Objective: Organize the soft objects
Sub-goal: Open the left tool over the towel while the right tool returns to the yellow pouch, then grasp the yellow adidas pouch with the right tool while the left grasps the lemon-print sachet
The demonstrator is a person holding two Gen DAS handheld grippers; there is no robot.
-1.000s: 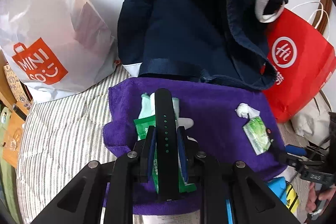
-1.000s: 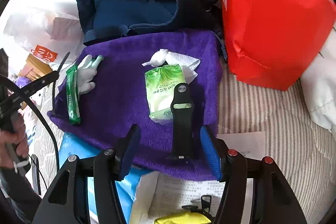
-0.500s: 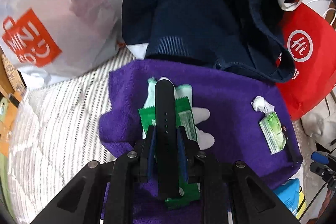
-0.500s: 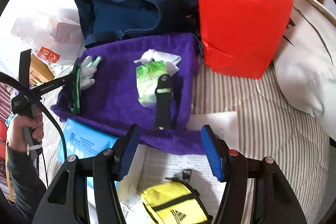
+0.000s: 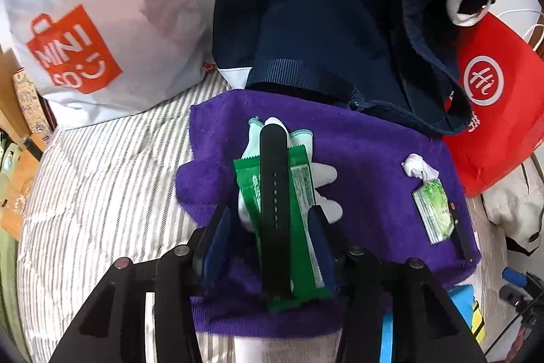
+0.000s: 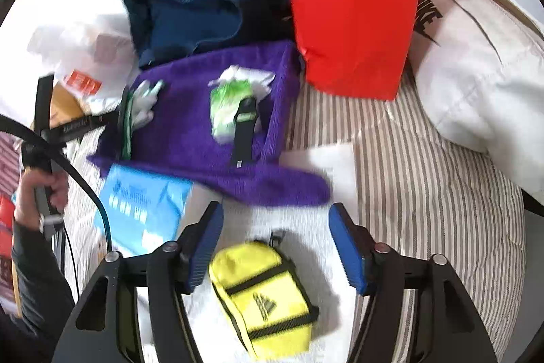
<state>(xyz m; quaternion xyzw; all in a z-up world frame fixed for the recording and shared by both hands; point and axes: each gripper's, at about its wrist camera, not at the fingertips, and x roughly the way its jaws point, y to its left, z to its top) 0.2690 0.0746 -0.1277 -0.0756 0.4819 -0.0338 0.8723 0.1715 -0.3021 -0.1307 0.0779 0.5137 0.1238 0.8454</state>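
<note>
A purple towel (image 5: 367, 159) lies on the striped bed. On it rest a white glove (image 5: 323, 174), a green packet (image 5: 302, 186) and a black watch strap (image 5: 275, 193) laid over both. My left gripper (image 5: 268, 244) straddles the strap; its jaws are opening and the pads stand clear of it. In the right wrist view the towel (image 6: 190, 125) carries a green tissue pack (image 6: 224, 108) and a second black strap piece (image 6: 243, 131). My right gripper (image 6: 277, 247) hovers nearer me, jaws opening, gripping nothing, with a yellow pouch (image 6: 261, 288) below it.
A navy garment (image 5: 323, 5) is heaped behind the towel, with a white shopping bag (image 5: 95, 22) left of it and a red bag (image 6: 353, 5) right. A blue packet (image 6: 146, 203) lies by the towel's near edge, a white pillow (image 6: 476, 73) far right.
The left jaws have parted from the black strap, which now lies on the green packet. The right gripper has drawn back from the towel, and the yellow pouch has come into view beneath it.
</note>
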